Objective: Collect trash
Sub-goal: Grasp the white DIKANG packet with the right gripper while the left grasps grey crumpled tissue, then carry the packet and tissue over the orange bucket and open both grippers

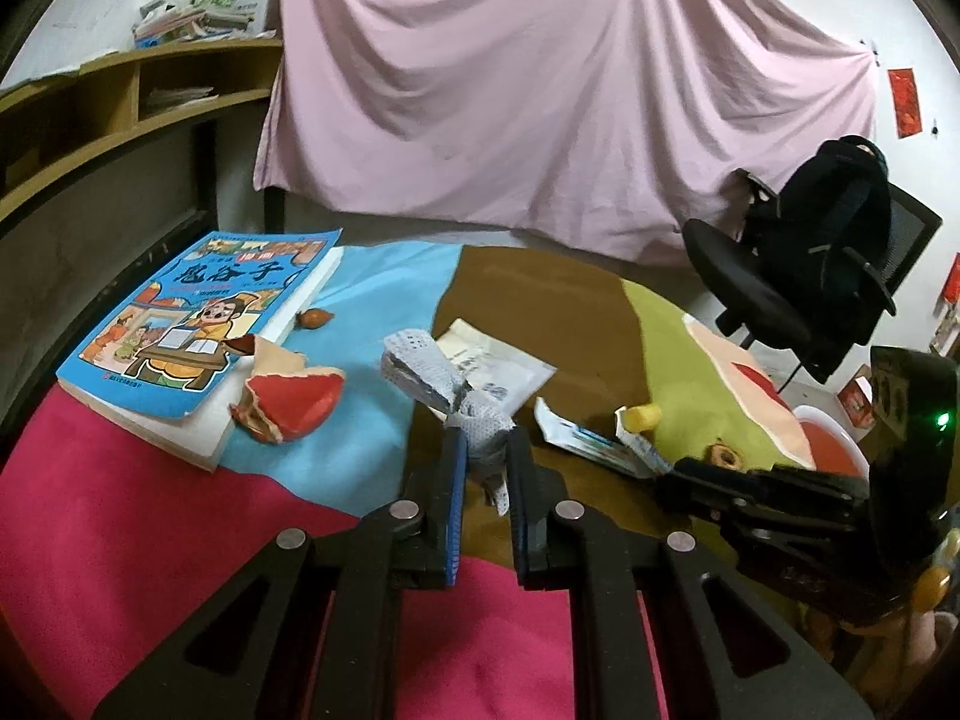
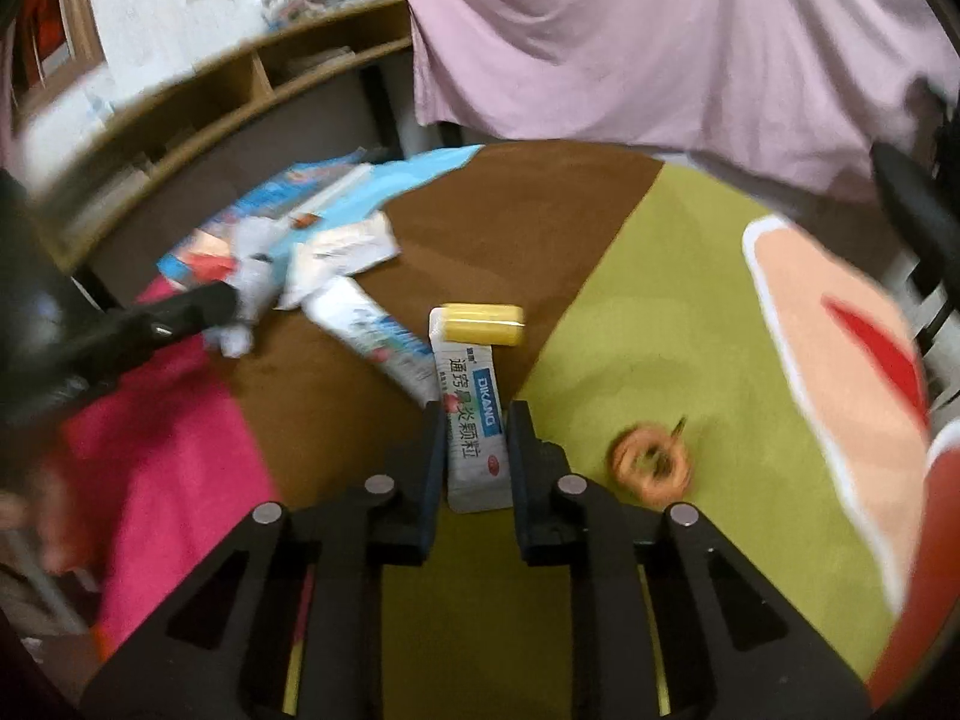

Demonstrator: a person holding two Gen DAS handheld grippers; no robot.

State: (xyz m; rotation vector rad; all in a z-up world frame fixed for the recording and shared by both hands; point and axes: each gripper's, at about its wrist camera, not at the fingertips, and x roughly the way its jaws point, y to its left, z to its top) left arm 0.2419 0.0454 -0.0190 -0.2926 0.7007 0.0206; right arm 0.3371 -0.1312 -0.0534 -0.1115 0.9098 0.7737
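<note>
My left gripper (image 1: 485,450) is shut on a crumpled grey-white wrapper (image 1: 441,381) above the colourful cloth-covered table (image 1: 150,528); the wrapper also shows in the right wrist view (image 2: 252,276). My right gripper (image 2: 477,426) is closed on a white medicine sachet (image 2: 474,438) with blue print, which also shows in the left wrist view (image 1: 606,441). A yellow block (image 2: 483,324) lies just beyond the sachet. Another blue-white sachet (image 2: 372,330) and a white paper packet (image 2: 348,252) lie on the brown patch. Red fruit peel (image 1: 288,396) lies by a blue comic book (image 1: 198,330).
A small brown dried fruit ring (image 2: 651,465) lies on the green patch right of my right gripper. A small brown nut shell (image 1: 313,318) lies by the book. A black office chair (image 1: 804,264) with a bag stands at the right. A wooden shelf (image 1: 120,96) and pink sheet (image 1: 540,90) stand behind.
</note>
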